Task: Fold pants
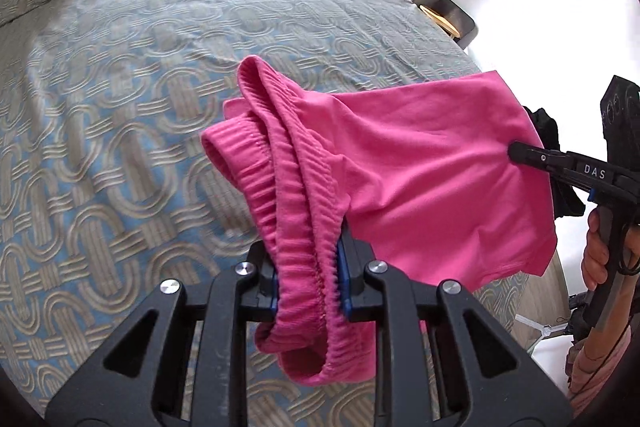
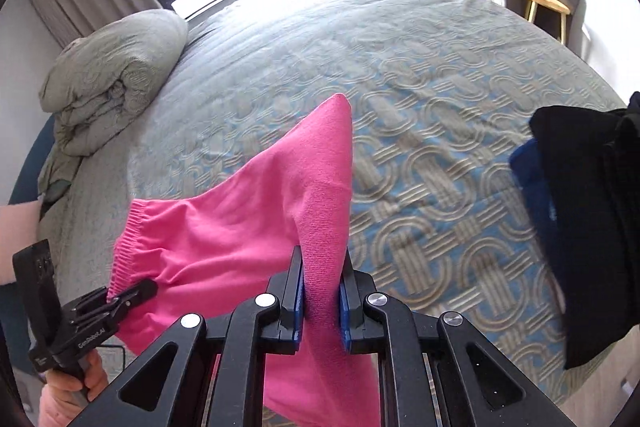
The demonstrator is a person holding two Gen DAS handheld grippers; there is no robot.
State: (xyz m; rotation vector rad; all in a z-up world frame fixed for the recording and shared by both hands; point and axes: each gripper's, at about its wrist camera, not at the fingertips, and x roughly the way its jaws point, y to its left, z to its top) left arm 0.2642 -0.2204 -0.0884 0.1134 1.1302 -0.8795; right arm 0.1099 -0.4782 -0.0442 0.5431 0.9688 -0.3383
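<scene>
Pink pants (image 1: 420,163) hang in the air above the bed, held by both grippers. My left gripper (image 1: 310,267) is shut on the ribbed elastic waistband (image 1: 296,227), which bunches between its blue pads. My right gripper (image 2: 322,301) is shut on a fold of the pink fabric (image 2: 320,187) at the other end. In the left wrist view the right gripper (image 1: 516,151) pinches the cloth at the right. In the right wrist view the left gripper (image 2: 140,289) holds the waistband at the lower left.
The bed (image 1: 120,107) has a blue and beige patterned cover. A rolled duvet (image 2: 112,79) lies near the window. Dark folded clothes (image 2: 580,219) sit on the bed at the right. A stool (image 2: 544,3) and shelves stand beyond the far bed edge.
</scene>
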